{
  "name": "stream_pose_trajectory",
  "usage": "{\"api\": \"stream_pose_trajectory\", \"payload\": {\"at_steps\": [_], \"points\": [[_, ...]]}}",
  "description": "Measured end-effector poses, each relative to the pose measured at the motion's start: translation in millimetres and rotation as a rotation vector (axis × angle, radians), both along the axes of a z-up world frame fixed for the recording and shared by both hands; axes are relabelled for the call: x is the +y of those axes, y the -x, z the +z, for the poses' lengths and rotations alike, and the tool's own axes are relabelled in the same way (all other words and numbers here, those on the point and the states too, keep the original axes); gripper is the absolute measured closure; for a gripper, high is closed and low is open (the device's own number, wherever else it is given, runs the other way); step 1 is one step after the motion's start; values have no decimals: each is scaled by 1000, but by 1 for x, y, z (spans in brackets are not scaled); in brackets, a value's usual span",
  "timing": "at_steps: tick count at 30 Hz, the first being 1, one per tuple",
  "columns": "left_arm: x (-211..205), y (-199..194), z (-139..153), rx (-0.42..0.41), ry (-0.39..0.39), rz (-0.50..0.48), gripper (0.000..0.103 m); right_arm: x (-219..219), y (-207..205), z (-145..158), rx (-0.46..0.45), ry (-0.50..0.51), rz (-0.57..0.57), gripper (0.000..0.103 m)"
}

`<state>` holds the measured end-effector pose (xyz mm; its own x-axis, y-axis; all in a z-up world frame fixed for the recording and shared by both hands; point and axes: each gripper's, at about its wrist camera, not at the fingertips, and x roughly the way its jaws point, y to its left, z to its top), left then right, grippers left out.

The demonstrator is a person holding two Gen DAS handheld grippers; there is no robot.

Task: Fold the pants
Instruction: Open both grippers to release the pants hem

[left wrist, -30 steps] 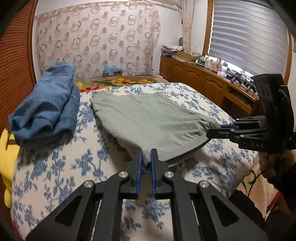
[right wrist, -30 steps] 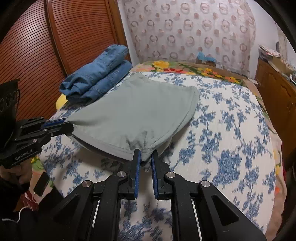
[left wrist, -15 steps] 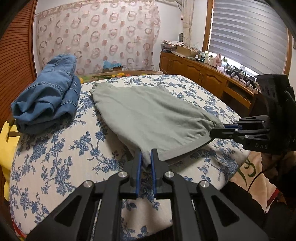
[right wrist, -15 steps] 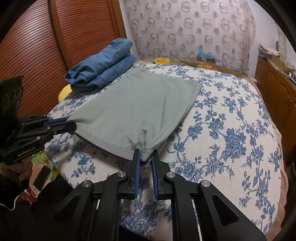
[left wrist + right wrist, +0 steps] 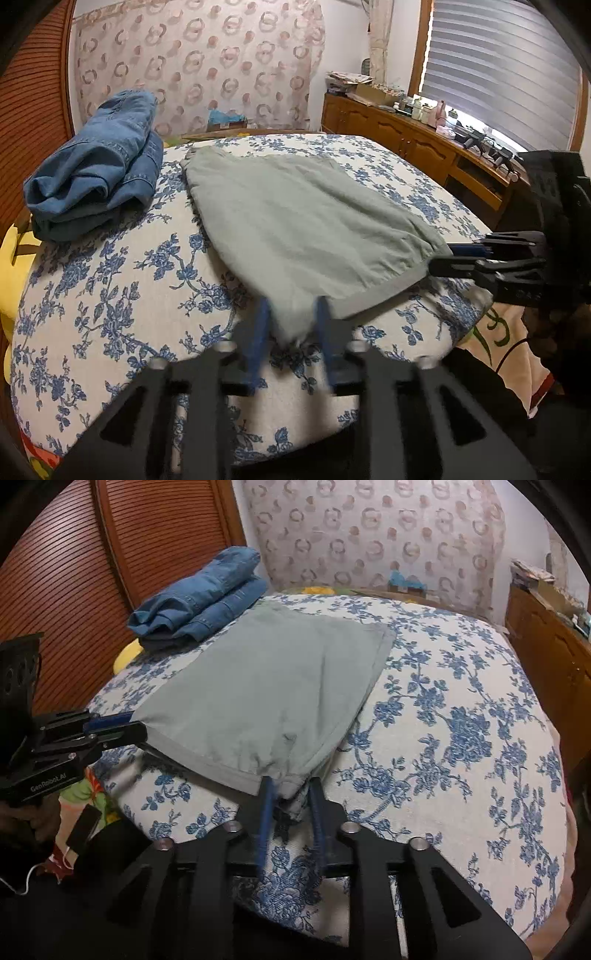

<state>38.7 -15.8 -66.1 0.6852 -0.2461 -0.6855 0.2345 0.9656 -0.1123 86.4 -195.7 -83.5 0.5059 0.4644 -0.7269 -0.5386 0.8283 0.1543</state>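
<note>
In the left wrist view our left tongs (image 5: 291, 325) are opening, no longer pinching the near corner of the grey-green pants (image 5: 295, 229) between them, which lie folded flat on the flowered bed (image 5: 110, 295), long axis running away from us. In the right wrist view our right tongs (image 5: 291, 797) are opening likewise around the other near corner, both equally close; blue jeans (image 5: 199, 598) sit far left.
</note>
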Motion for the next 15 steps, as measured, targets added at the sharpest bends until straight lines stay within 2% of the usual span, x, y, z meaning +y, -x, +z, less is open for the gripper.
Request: {"api": "stream_pose_trajectory", "payload": {"at_steps": [1, 2, 15], "points": [[0, -1, -1, 2, -1, -1, 60, -1, 0, 1, 2, -4, 0, 70], [-1, -4, -2, 9, -6, -2, 59, -3, 1, 2, -3, -11, -2, 68], [8, -9, -13, 29, 4, 81, 58, -8, -10, 3, -37, -17, -64, 66]]}}
